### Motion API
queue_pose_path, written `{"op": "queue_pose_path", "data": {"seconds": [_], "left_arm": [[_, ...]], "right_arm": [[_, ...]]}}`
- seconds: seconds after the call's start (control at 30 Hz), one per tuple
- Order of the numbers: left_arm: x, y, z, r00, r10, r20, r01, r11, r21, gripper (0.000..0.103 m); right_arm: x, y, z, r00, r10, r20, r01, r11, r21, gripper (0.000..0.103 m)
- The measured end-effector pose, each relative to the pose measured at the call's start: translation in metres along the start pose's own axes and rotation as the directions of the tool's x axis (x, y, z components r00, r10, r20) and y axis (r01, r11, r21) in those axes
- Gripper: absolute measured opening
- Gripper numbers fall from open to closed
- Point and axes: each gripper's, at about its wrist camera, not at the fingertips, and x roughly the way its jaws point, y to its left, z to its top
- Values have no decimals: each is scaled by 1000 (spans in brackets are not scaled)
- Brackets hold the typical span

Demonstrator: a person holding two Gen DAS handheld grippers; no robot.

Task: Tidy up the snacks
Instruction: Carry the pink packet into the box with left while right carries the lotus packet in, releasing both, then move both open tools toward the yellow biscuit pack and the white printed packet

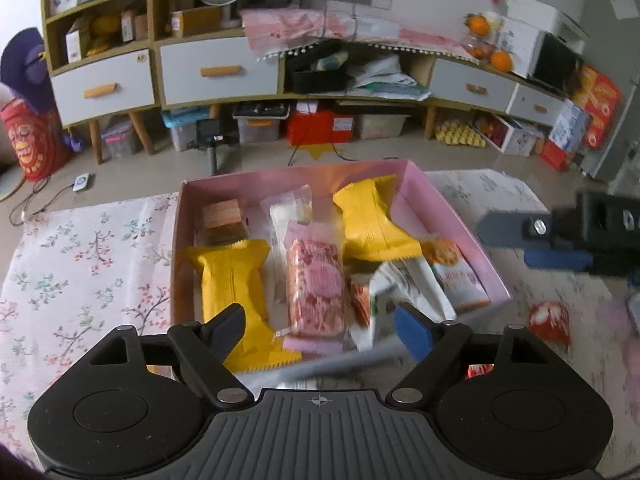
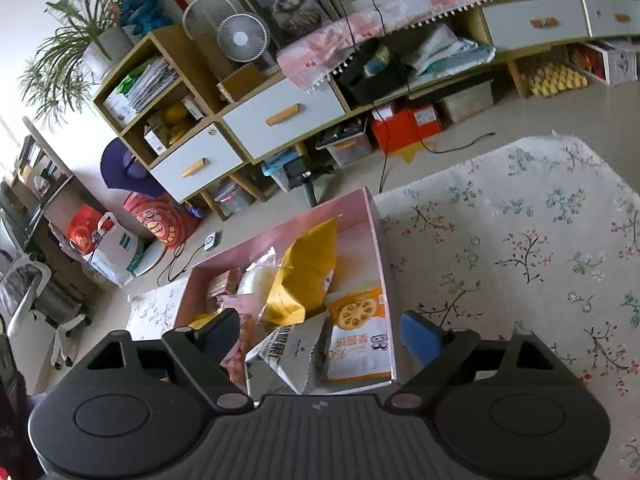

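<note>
1. You are partway through the sorting: the pink box (image 1: 452, 216) on the floral worktop (image 1: 92, 264) already holds most of the snacks, among them two yellow packets (image 1: 234, 280), a pink wrapped cake (image 1: 316, 288), a white-and-orange pouch (image 1: 456, 276) and a grey-white packet (image 1: 404, 292).
2. Your left gripper (image 1: 320, 328) hangs over the near end of the box, its fingers (image 1: 224, 326) spread wide with nothing between them.
3. Your right gripper (image 2: 318, 334) sits over the box's right near corner, fingers (image 2: 418, 338) also wide apart and empty.
4. A red wrapped snack (image 1: 550, 318) lies loose on the worktop just outside the box's right wall; it looks like the next piece to gather. Another bit of red wrapper shows under the left gripper's frame, too hidden to identify.
5. To fetch it you would likely swing the right gripper out past the box wall, drop over the snack and pinch it lightly, since the wrapper looks thin and crinkly.
6. Only the left wrist view shows that red snack, and the right gripper from the side. The right wrist view shows none of it, but gives you the bare worktop to the right and the lotus-root print on the orange pouch.
</note>
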Motion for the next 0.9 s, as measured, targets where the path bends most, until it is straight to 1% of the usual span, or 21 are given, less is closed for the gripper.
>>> {"op": "queue_pose_path", "data": {"seconds": [0.07,0.17,0.33,0.47,0.57,0.67,0.77,0.9], "left_arm": [[-9,0,-6,1000,-10,-1,10,1000,12,90],[-23,1,-16,1000,-17,-11,17,999,28,91],[-44,3,-35,1000,4,-2,-4,998,57,96],[-54,14,-54,999,5,32,-7,999,49,97],[-58,22,-64,999,37,31,-39,997,69,97],[-62,35,-75,998,52,39,-55,996,69,97],[-64,48,-82,998,55,30,-57,997,58,97],[-62,65,-91,998,68,7,-68,997,42,97]], "right_arm": [[-3,5,-1,1000,-7,-1,7,1000,-19,71],[-9,14,-1,1000,-22,0,21,998,-56,78],[-20,23,-6,1000,-23,10,23,995,-101,81],[-30,31,-16,999,-43,21,46,987,-157,83],[-37,34,-27,998,-59,34,64,976,-208,83],[-39,37,-41,997,-78,24,81,957,-278,83],[-39,38,-55,995,-95,12,93,930,-357,83],[-39,37,-72,993,-118,-14,101,896,-432,83]]}}
